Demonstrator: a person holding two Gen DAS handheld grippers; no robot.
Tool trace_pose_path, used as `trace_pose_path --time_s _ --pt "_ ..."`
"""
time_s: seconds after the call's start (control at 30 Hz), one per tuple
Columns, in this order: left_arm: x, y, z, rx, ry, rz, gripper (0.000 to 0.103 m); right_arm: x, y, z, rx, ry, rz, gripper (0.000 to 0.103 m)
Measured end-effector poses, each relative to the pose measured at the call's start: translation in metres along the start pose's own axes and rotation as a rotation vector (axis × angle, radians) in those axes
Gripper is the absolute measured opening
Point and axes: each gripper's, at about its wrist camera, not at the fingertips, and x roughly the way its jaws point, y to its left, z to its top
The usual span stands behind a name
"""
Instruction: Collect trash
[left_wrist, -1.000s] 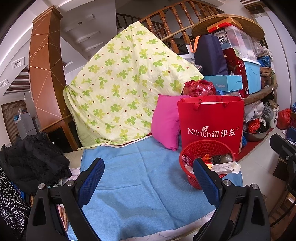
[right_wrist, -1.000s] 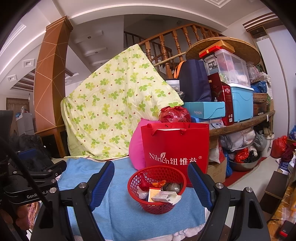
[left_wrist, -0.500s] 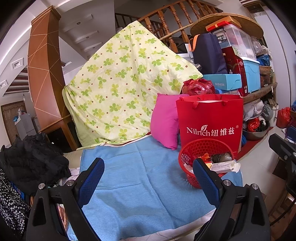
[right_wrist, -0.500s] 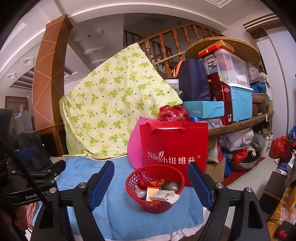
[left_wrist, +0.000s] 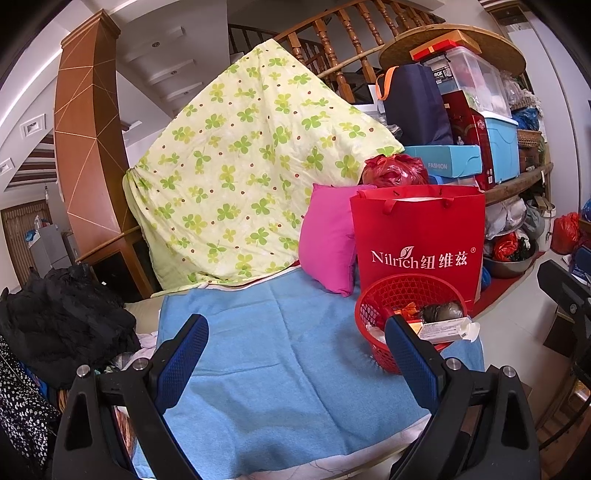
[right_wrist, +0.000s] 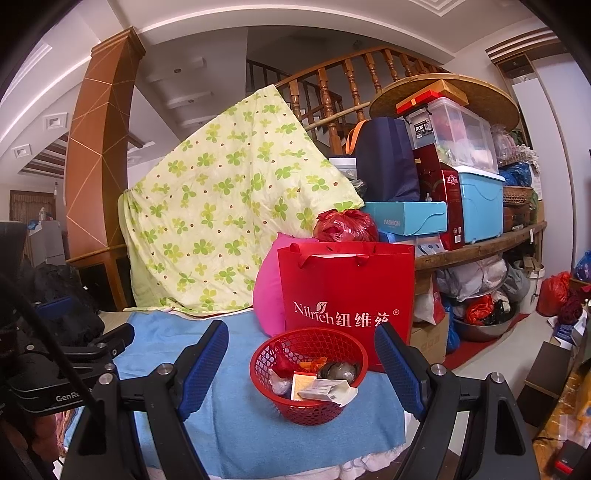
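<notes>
Both tongs (left_wrist: 295, 354) (right_wrist: 301, 360) gape empty; red basket (right_wrist: 258, 363) sits near blue towel's (left_wrist: 277, 350) right edge.

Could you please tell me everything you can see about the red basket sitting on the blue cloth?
The red basket is a small round one, plastic by its look, with open lattice walls and a solid rim. It stands upright on the blue cloth near its right edge, right in front of the red paper bag. It holds trash: a flat white box sticking out over the rim, an orange wrapper, crumpled clear film and a dark round lump. Neither tool touches it.
</notes>
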Motion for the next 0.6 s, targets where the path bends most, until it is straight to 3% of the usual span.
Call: trace_pose_path --time_s 0.6 --pt "0.010 -0.009 -0.009 -0.005 0.008 -0.027 0.096 0.030 -0.011 0.005 -0.020 0.038 -0.043 0.084"
